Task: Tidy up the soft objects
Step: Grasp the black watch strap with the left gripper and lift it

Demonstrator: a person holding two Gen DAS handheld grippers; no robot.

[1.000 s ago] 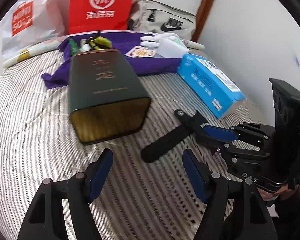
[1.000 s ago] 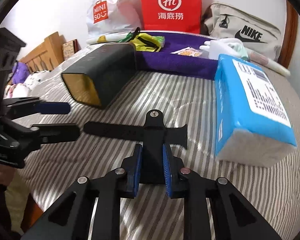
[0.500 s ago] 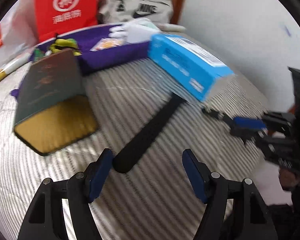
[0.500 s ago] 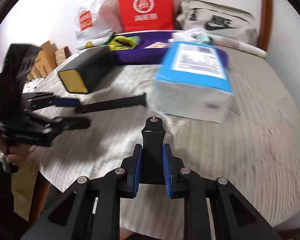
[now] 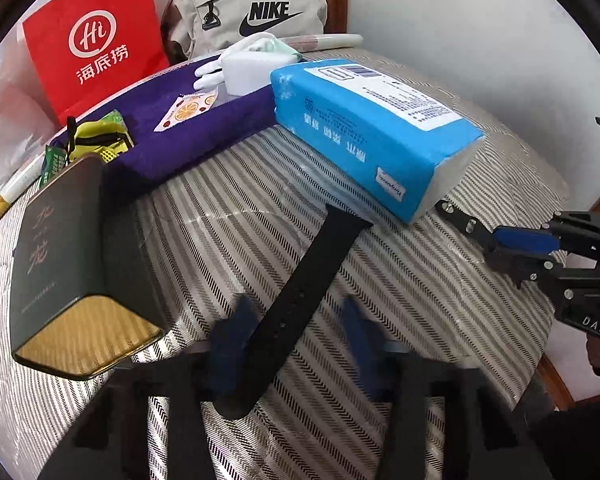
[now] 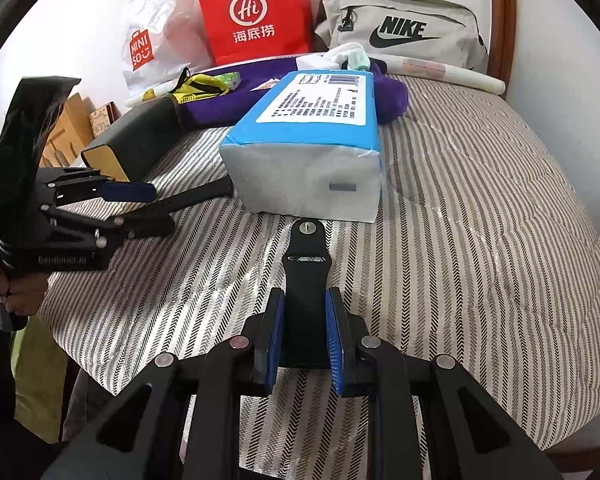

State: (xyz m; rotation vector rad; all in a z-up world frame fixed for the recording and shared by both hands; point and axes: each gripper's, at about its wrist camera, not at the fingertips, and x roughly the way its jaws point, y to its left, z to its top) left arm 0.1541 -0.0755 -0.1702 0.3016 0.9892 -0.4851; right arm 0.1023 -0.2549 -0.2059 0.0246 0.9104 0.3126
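A black strap (image 5: 300, 304) lies on the striped bed, one end against the blue tissue pack (image 5: 364, 128). My left gripper (image 5: 296, 340) is blurred and open, its pads on either side of the strap's near end. My right gripper (image 6: 304, 332) is shut on a short black buckle strap piece (image 6: 306, 280), just in front of the tissue pack (image 6: 312, 136). The long strap also shows in the right wrist view (image 6: 192, 198), with the left gripper (image 6: 140, 208) around it. The right gripper shows in the left wrist view (image 5: 516, 240).
A dark green box (image 5: 72, 264) lies on its side at left. A purple cloth (image 5: 188, 120) at the back carries small packets and a white glove. A red bag (image 5: 96, 40), a Nike pouch (image 5: 248, 16) and a Miniso bag (image 6: 156, 36) line the wall.
My left gripper has moved forward onto the long strap's near end and its jaws have narrowed. My right gripper has moved right and back with its strap piece, facing the tissue pack.
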